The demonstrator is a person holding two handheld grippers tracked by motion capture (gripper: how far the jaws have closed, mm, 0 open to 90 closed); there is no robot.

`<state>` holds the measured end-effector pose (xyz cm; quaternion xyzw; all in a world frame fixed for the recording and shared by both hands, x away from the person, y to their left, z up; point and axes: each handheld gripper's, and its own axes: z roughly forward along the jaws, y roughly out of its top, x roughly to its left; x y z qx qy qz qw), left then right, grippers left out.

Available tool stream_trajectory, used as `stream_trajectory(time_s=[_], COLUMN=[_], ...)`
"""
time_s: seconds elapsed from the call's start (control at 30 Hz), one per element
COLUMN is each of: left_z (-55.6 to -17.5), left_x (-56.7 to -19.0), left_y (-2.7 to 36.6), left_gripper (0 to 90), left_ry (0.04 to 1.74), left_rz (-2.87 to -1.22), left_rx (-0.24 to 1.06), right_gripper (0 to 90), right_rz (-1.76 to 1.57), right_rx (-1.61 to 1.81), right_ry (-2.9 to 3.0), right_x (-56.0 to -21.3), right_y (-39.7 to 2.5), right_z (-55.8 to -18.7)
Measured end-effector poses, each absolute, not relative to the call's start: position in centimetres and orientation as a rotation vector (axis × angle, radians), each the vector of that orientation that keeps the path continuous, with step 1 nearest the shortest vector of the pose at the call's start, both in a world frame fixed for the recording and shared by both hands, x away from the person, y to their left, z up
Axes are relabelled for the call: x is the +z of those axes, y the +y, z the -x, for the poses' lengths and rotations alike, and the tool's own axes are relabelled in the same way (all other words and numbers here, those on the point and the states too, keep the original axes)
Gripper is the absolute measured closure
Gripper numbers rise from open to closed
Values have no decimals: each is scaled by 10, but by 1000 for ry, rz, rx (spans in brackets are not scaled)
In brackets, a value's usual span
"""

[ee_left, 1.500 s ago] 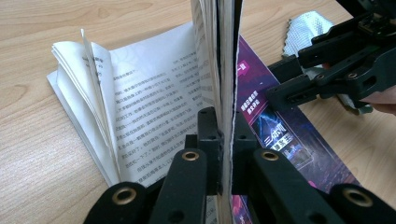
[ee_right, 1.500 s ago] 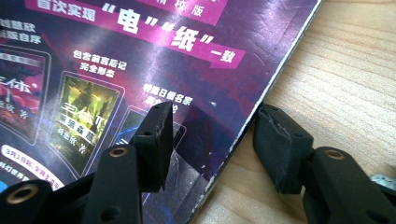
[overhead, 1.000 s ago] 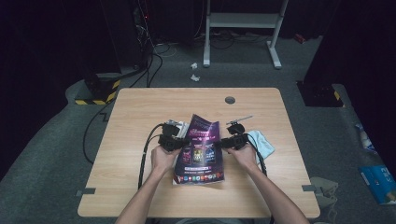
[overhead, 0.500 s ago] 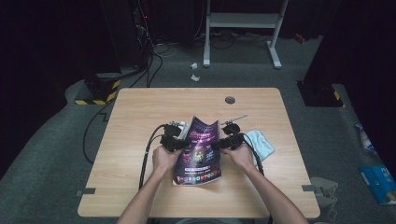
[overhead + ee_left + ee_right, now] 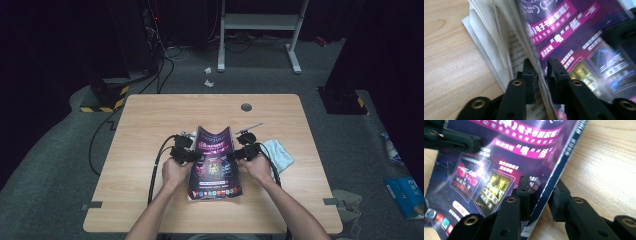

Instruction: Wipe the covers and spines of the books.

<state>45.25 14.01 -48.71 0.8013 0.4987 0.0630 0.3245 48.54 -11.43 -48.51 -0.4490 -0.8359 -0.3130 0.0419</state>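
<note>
Since a second ago the magazine (image 5: 215, 162) is lifted steeper off the counter (image 5: 150, 120), pinched by left claw (image 5: 192, 157) and right claw (image 5: 237, 154); even grip is advised.

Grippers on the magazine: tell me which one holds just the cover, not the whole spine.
The left gripper. Its jaws pinch the purple cover apart from the fanned white pages, while the right gripper straddles the magazine's bound spine edge.

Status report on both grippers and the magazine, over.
Left gripper shut on glossy purple magazine cover edge. Right gripper straddles the spine edge. Pale blue cloth beside, not obstructing.
</note>
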Motion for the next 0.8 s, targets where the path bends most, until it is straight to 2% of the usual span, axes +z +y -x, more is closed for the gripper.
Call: stream_trajectory(time_s=[0.3,0.5,0.57,0.8], left_z=[-448,-443,-441,-437], left_x=[-496,-497,-500,-502], left_y=[141,144,148,154], left_gripper=[553,441,429,391], left_ry=[1313,1317,1321,1322], left_rz=[-2101,-2118,-2090,-2054], left_rx=[173,243,227,295], right_gripper=[792,817,830,837], right_rz=[1376,1373,1376,1341], right_rx=[-989,-1026,-1044,-1036], right_ry=[-2548,-2528,-2518,-2559], right_x=[-477,-471,-469,-454], right_y=[-121,-128,-132,-134], right_z=[-483,-482,-482,-481])
